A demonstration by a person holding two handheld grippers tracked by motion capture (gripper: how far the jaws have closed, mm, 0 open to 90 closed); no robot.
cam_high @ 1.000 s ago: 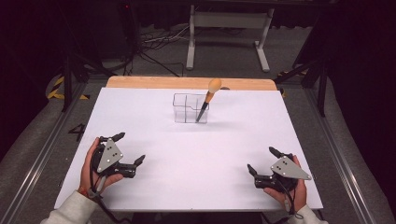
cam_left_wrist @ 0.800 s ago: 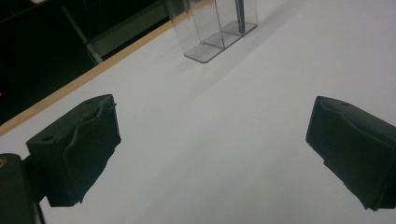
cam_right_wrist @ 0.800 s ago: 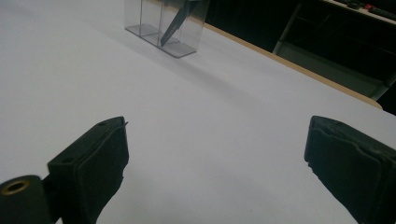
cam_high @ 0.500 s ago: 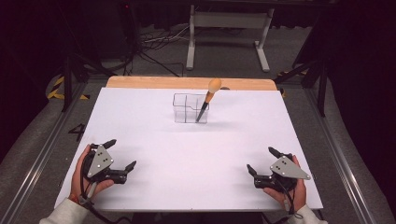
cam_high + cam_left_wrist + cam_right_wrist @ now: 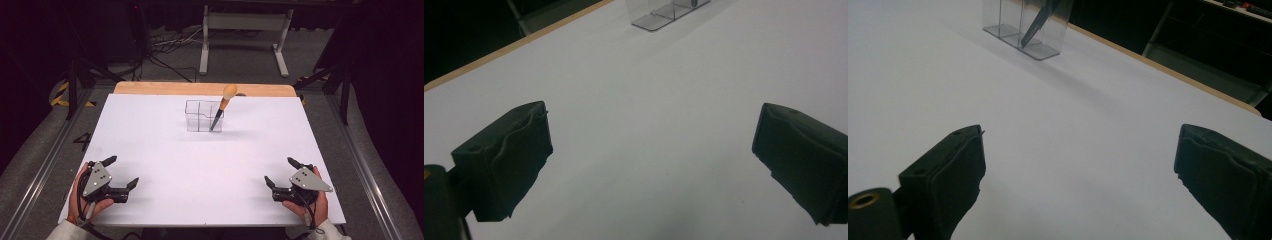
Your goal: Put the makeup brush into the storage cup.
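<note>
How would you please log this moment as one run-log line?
left claw: open, empty | right claw: open, empty | knife: leaning in clear organizer

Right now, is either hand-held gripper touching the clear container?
No: the left hand-held gripper and the right hand-held gripper sit near the table's front edge, far from the clear container.

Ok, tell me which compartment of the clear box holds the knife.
The right-hand compartment of the clear box, seen from the high view: the knife stands tilted in it, blade down, wooden handle up. The left compartment holds nothing.
</note>
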